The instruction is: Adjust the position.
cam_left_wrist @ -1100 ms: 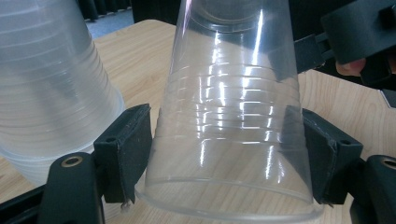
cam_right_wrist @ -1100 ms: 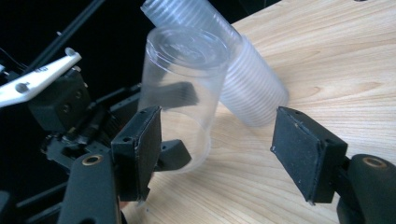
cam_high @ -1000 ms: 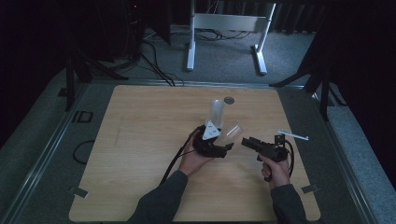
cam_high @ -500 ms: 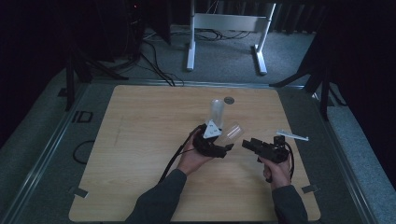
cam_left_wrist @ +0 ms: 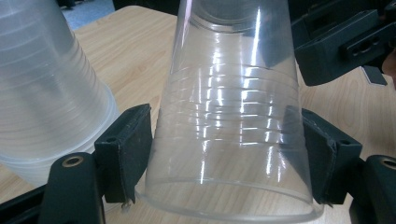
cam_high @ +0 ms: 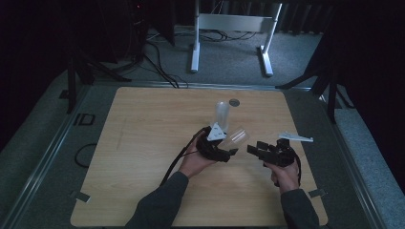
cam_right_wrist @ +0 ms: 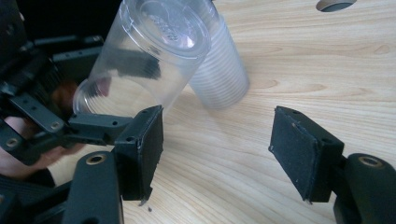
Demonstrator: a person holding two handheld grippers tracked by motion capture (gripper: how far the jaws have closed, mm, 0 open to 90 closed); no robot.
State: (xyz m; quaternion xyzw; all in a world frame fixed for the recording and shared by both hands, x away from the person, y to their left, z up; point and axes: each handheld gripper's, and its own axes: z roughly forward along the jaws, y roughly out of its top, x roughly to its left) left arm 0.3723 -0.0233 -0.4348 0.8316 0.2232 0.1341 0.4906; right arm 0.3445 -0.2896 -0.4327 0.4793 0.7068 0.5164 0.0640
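In the high view, a clear cup (cam_high: 235, 137) is held tilted above the table (cam_high: 143, 143) by the left gripper (cam_high: 224, 145), beside the stack (cam_high: 222, 114). In the left gripper view, the cup (cam_left_wrist: 229, 126) is clamped between both pads. In the right gripper view, the right gripper (cam_right_wrist: 215, 154) is seen wide open and empty.

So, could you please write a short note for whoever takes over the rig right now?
Left gripper: shut on a clear plastic cup, held tilted above the table, its rim toward the gripper.
Right gripper: open, holding nothing, close to the right of the cup and facing its base.
Stack of cups: stands upside down on the table just behind the held cup.
Done: one cup appears to be off the stack and in hand.
Left: probably take the cup with the right gripper or set it down; the stack is untouched by either gripper.
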